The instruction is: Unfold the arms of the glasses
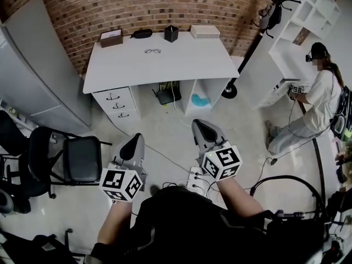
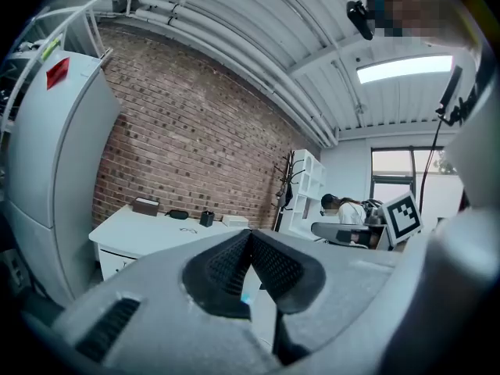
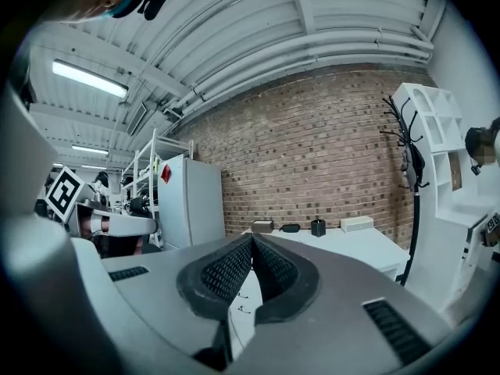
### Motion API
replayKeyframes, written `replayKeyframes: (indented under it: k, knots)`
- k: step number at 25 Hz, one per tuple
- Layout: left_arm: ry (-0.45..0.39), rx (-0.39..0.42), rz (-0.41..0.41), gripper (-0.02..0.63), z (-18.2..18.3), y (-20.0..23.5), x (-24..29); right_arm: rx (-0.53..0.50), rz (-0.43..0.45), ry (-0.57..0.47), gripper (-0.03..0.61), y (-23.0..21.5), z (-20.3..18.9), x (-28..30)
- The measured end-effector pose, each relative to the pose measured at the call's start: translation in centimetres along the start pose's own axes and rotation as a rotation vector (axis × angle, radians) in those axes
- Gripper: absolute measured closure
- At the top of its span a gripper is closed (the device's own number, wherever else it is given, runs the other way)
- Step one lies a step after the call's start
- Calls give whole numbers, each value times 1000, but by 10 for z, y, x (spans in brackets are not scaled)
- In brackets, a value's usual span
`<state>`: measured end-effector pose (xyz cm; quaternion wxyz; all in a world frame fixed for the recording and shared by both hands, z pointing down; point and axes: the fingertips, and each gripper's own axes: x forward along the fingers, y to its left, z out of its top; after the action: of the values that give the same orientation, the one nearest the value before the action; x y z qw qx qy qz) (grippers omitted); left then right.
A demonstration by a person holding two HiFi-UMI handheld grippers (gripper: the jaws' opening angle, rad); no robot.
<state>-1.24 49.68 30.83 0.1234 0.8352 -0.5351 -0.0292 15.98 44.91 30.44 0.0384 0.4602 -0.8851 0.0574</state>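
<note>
A thin dark pair of glasses (image 1: 153, 51) lies on the white desk (image 1: 181, 65) by the brick wall, far ahead of both grippers. In the left gripper view the glasses (image 2: 189, 230) show small on the desk top (image 2: 141, 226). My left gripper (image 1: 132, 142) is held low over the floor, shut and empty. My right gripper (image 1: 201, 127) hovers beside it, also shut with nothing between its pads. The left gripper (image 2: 250, 237) and the right gripper (image 3: 251, 241) both point level at the desk (image 3: 367, 244). The right gripper view does not show the glasses.
On the desk's back edge stand a brown box (image 1: 111, 37), a black case (image 1: 142, 33), a black cup (image 1: 171, 33) and a white box (image 1: 205, 31). A black chair (image 1: 82, 158) is at left, a grey cabinet (image 1: 33, 65) beyond. A person (image 1: 319, 95) sits at right. Cables and a power strip (image 1: 195, 177) lie on the floor.
</note>
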Motion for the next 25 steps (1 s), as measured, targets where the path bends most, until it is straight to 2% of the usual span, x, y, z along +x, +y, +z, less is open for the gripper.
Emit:
replayKeyframes:
  k: [15,20,25]
  knots:
    - [18,-77,-47,606,-12,50,-17,-41,-26,30,571,50,-5,16]
    - [7,-96,-57,606,-12,55,-18,-60,-29,46,571,53,-8,20]
    - [18,-69,-71,605,-11,58,-2,-38,-19,33,571,44,-11,39]
